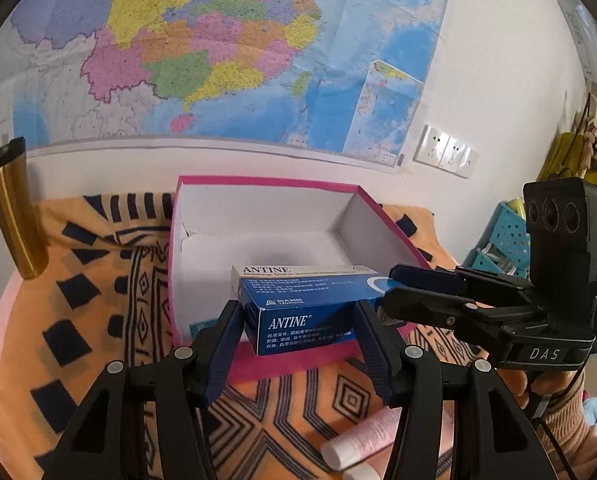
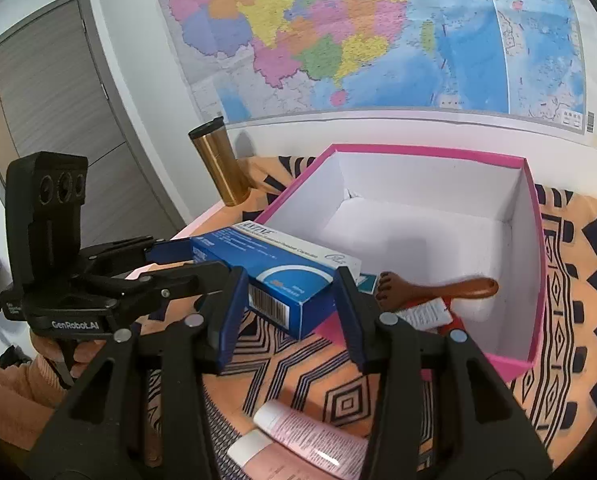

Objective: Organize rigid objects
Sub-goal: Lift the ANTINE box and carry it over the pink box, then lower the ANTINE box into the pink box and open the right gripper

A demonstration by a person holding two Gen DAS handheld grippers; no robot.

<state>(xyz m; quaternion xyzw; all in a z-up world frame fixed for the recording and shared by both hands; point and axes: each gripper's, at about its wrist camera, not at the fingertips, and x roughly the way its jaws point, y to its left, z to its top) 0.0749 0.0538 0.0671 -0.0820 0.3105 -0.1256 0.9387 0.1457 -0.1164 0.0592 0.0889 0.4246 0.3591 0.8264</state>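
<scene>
A blue and white ANTINE medicine box point(image 1: 298, 312) point(image 2: 282, 276) is held over the near rim of an open pink box with a white inside point(image 1: 266, 216) point(image 2: 438, 208). My left gripper point(image 1: 298, 312) point(image 2: 170, 256) is shut on one end of the medicine box. My right gripper point(image 2: 290, 296) point(image 1: 390, 292) is shut on its other end. A brown wooden massager with a tag point(image 2: 430, 290) lies inside the pink box.
The pink box stands on an orange patterned cloth point(image 1: 98, 312) point(image 2: 322, 376). A gold tumbler point(image 1: 12, 208) point(image 2: 218, 164) stands at the back left. Pink tubes point(image 1: 366, 436) point(image 2: 306, 432) lie near the front. A map hangs on the wall behind.
</scene>
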